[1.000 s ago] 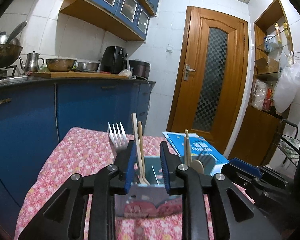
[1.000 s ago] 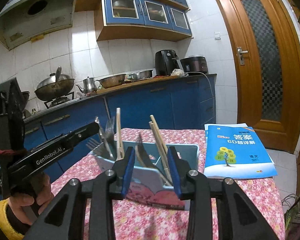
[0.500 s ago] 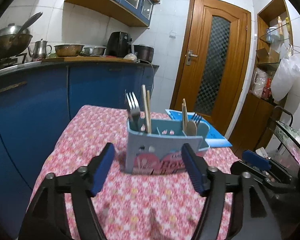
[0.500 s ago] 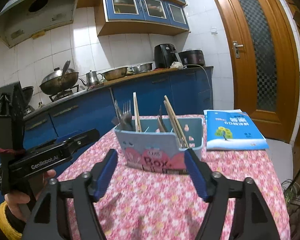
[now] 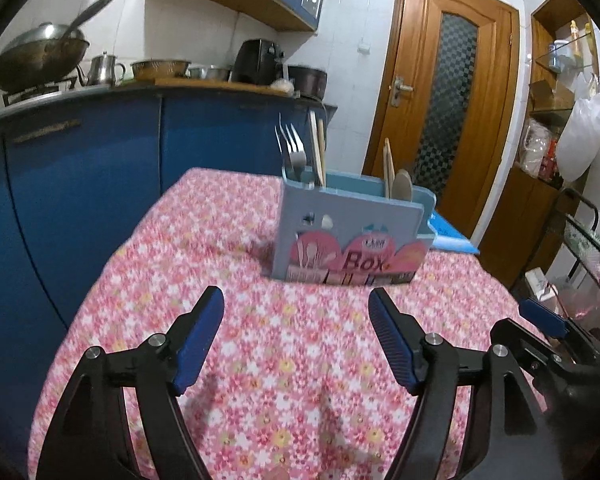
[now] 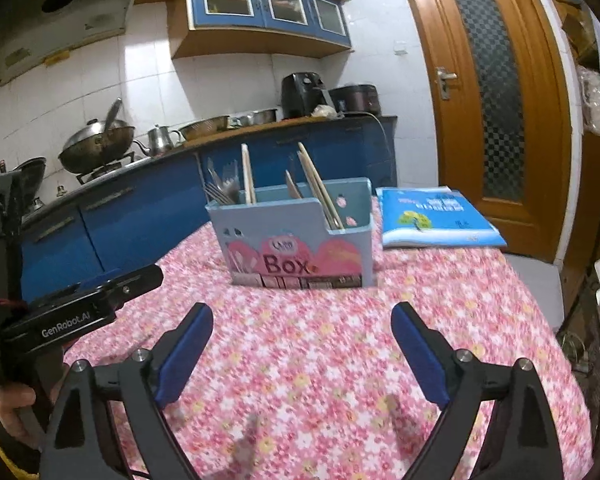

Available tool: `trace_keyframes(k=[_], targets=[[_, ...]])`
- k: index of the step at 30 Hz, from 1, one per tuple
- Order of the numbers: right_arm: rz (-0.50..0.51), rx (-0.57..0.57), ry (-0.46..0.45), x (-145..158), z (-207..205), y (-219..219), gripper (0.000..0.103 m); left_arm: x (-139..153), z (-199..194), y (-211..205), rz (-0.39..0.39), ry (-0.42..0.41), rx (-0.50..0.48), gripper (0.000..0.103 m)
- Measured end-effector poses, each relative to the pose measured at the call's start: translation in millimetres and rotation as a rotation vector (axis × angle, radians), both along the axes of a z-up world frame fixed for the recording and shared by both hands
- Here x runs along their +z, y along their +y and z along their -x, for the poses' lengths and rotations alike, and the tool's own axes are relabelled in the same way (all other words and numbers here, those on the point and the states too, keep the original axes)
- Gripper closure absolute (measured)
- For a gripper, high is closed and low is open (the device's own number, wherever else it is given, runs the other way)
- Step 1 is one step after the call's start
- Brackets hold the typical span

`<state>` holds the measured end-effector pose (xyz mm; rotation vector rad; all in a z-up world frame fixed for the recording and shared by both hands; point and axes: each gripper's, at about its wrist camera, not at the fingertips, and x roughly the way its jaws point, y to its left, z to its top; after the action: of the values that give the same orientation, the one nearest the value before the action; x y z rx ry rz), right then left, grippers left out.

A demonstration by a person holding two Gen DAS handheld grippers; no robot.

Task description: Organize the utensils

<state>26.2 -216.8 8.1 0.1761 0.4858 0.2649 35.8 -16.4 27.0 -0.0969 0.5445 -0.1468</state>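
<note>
1. Our left gripper [image 5: 296, 312] and right gripper [image 6: 302, 328] have just been spreading their fingers; both gape wide with nothing between them.
2. The blue utensil box [image 6: 296, 236] stands upright mid-worktop on the floral tablecloth [image 6: 340, 360], well ahead of both.
3. Inside: steel forks [image 5: 292, 148], slippery and stiff; wooden chopsticks [image 6: 320, 188], light and thin; a wooden spoon [image 5: 403, 185].
4. We judge the box light and tippy; grasp utensils by their upstanding shafts.

Left claw [image 5: 296, 312] and right claw [image 6: 302, 330] empty, jaws just opened wide.
</note>
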Motion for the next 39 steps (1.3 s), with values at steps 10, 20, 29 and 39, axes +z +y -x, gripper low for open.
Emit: trace_keyframes(k=[10, 20, 29, 39], targets=[[0.004, -0.056, 0.021, -22, 6, -2, 0.01, -19, 4, -12, -0.066, -0.003, 0.016, 0.027], [0.054, -0.107, -0.016, -26, 11, 3, 0.01, -19, 8, -8, -0.079, -0.021, 0.069, 0.027], [0.049, -0.103, -0.015, -26, 11, 3, 0.01, -19, 8, -13, -0.106, -0.026, 0.076, 0.027], [0.049, -0.102, -0.015, -26, 11, 3, 0.01, -17, 10, -15, -0.119, -0.042, 0.072, 0.027]])
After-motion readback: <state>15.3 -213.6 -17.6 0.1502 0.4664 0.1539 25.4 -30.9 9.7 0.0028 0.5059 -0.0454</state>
